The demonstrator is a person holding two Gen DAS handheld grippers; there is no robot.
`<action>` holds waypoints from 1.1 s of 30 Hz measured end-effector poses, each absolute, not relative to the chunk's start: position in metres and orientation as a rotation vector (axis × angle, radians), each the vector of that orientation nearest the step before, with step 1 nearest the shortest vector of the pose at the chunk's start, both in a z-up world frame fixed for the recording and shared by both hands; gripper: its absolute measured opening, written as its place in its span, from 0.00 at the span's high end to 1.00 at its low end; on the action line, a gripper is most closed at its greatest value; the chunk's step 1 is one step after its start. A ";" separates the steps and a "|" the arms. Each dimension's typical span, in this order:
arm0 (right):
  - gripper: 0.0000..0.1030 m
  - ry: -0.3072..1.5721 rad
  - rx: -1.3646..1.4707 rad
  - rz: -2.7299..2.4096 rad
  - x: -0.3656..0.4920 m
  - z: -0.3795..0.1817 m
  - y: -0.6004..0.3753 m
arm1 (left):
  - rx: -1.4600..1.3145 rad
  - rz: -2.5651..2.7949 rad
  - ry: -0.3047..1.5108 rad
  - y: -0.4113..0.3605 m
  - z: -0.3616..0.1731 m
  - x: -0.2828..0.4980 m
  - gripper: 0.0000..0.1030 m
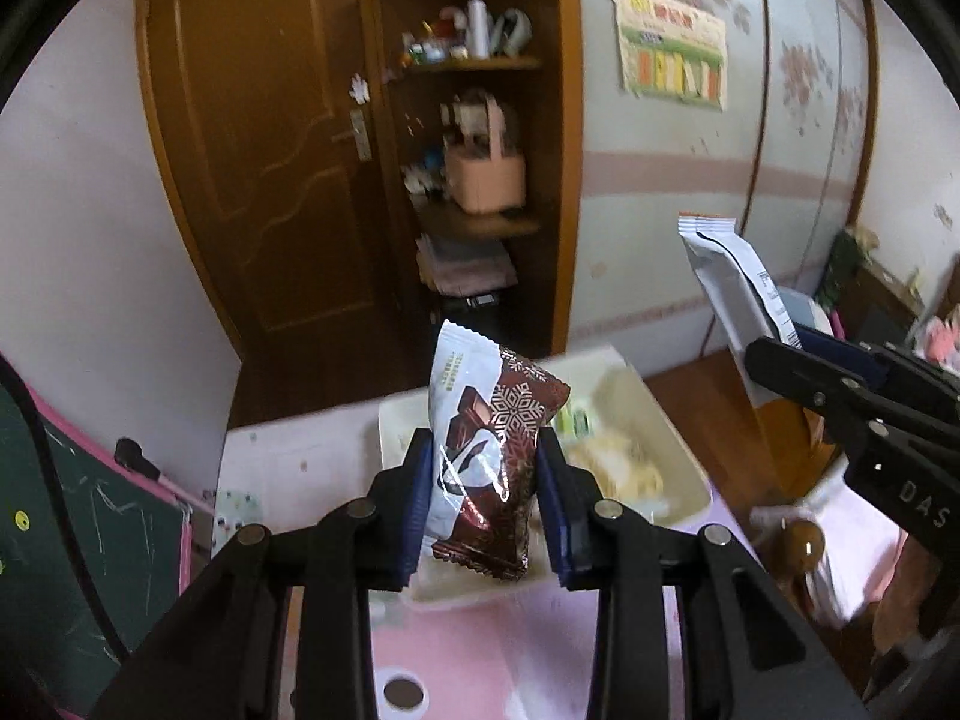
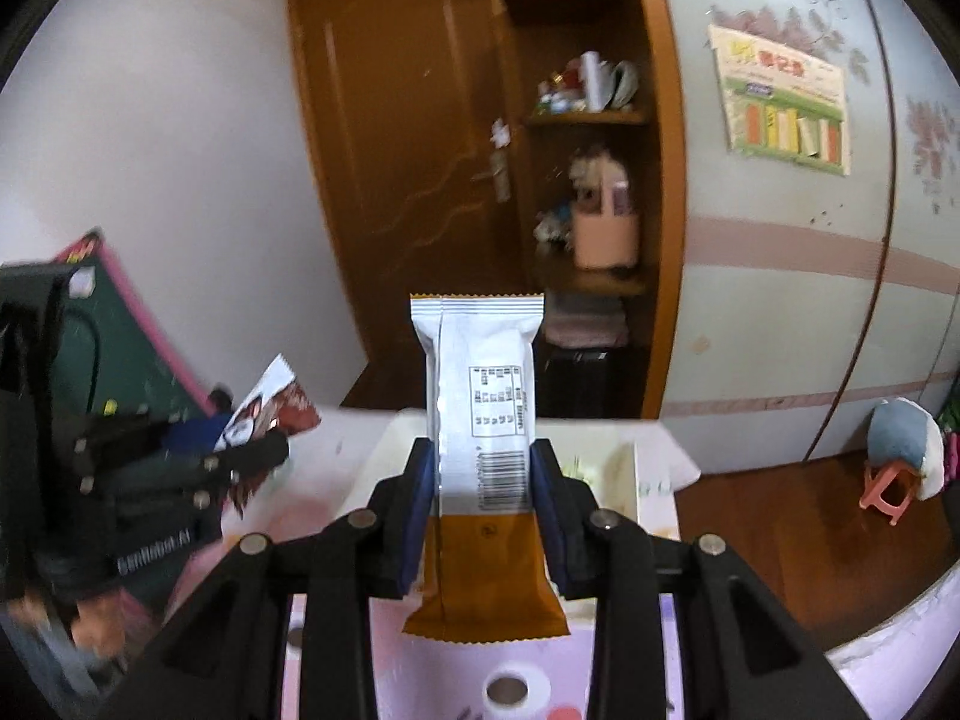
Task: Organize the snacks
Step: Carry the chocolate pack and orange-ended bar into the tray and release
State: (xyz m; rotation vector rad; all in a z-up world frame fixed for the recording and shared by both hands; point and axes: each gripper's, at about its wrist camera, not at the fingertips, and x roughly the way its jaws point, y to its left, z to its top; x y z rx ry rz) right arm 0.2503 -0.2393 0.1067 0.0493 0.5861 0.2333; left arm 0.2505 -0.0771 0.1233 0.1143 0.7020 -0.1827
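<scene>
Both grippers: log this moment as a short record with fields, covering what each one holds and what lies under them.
left gripper: shut on the brown-and-white chocolate snack packet, held upright
right gripper: shut on the white-and-orange wrapped snack bar, barcode side to the camera
below: cream rectangular plastic tray on the pink table, with pale snacks in it
packets: both held above the tray, apart from each other

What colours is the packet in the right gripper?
Silver-white above, orange-brown below, on the snack packet in the right gripper; clearest in the right wrist view.
</scene>
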 end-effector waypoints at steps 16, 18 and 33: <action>0.69 0.624 0.070 0.147 0.306 0.082 -0.233 | 0.072 -0.076 0.756 -0.078 0.070 0.322 0.70; 0.69 0.634 0.069 0.140 0.311 0.078 -0.232 | 0.075 -0.067 0.753 -0.079 0.065 0.327 0.70; 0.50 0.750 0.118 0.167 0.344 0.036 -0.223 | 0.052 -0.056 0.847 -0.070 0.011 0.359 0.03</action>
